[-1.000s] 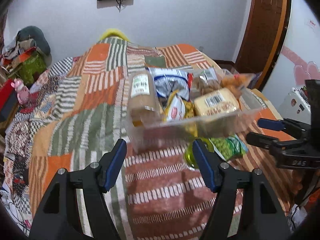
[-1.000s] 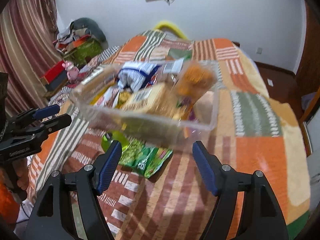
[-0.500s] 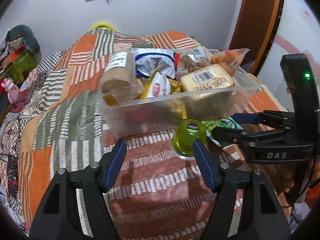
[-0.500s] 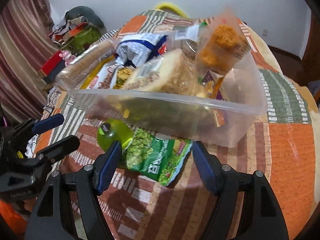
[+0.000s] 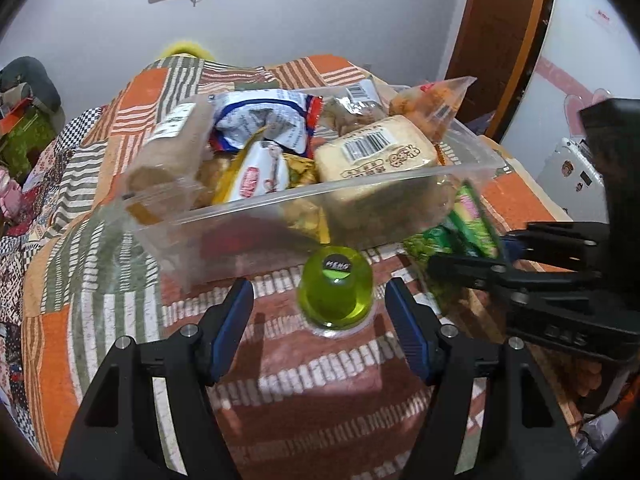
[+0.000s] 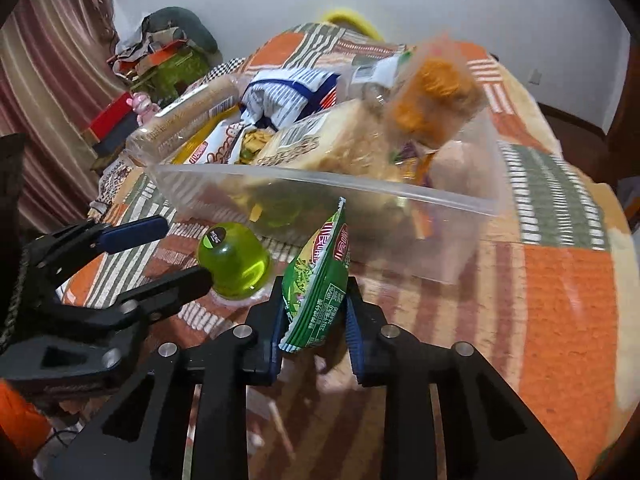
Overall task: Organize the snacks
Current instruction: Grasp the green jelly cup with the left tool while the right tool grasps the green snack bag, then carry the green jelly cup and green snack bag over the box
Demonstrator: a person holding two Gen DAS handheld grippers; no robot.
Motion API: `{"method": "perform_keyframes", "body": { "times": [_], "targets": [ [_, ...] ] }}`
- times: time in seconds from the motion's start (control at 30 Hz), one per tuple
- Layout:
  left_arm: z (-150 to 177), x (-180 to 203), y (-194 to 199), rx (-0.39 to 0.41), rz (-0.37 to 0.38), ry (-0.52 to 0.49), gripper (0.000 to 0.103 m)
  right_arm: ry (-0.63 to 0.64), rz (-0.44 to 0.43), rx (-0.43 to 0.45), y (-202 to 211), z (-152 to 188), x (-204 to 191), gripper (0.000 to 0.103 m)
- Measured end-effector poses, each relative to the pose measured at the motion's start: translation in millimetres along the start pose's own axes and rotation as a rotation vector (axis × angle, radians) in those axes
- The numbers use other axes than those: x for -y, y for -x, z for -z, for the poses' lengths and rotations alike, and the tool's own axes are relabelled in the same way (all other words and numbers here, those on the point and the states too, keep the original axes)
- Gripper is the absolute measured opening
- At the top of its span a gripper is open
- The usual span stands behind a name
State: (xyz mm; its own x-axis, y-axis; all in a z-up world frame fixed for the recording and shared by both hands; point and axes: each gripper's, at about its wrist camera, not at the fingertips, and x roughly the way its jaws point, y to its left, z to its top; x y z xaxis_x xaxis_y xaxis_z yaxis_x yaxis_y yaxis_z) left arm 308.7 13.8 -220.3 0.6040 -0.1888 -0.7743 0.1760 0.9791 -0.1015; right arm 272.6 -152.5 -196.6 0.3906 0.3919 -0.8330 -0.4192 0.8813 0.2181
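— Two grippers over the bed (image 5: 328, 364); what has the right gripper (image 6: 316, 320) got?

— Its fingers (image 6: 276, 320) are clamped on a green snack packet (image 6: 320, 280), which stands on edge between them, lifted off the quilt, just in front of the near wall of the clear plastic tub (image 6: 400, 192). In the left wrist view the same packet (image 5: 468, 220) shows at the tub's (image 5: 280, 208) right near corner, with the right gripper (image 5: 472, 260) coming in from the right.

— And the left gripper (image 5: 320, 312)?

— Its fingers (image 5: 236, 320) stand at a middling gap, holding nothing. A green jelly cup (image 5: 338, 294) sits upside down on the quilt between and just beyond the fingertips, not touched by either pad. From the right wrist view the left gripper (image 6: 176, 252) reaches in from the left, one finger above the cup (image 6: 234, 264) and one at its near side.

— Where are the other snacks?

— Piled in the tub: a long biscuit roll (image 5: 172, 148) at the left, a blue and white bag (image 5: 272, 120) behind, a pale cake packet with a barcode (image 5: 376, 152) at the right, and a clear bag of orange pieces (image 5: 432, 100) at the far right corner.
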Motion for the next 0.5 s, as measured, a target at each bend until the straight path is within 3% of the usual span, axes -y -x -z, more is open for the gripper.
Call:
{"method": "perform_keyframes", "body": {
  "times": [0.1,0.23,0.5],
  "targets": [
    [-3.1,5.1,-12.7,-0.010,0.004,-0.005,0.065,0.001,0.011,0.014,7.6,4.8,5.8,0.023],
    [-5.7,8.5,-30.2,-0.042,0.008,0.001,0.046,-0.015,0.006,0.031,15.9,8.0,11.4,0.023],
    [-2.8,9.2,-14.7,-0.025,0.019,0.003,0.046,-0.020,-0.008,0.074,28.7,9.2,13.9,0.023]
  ]
}}
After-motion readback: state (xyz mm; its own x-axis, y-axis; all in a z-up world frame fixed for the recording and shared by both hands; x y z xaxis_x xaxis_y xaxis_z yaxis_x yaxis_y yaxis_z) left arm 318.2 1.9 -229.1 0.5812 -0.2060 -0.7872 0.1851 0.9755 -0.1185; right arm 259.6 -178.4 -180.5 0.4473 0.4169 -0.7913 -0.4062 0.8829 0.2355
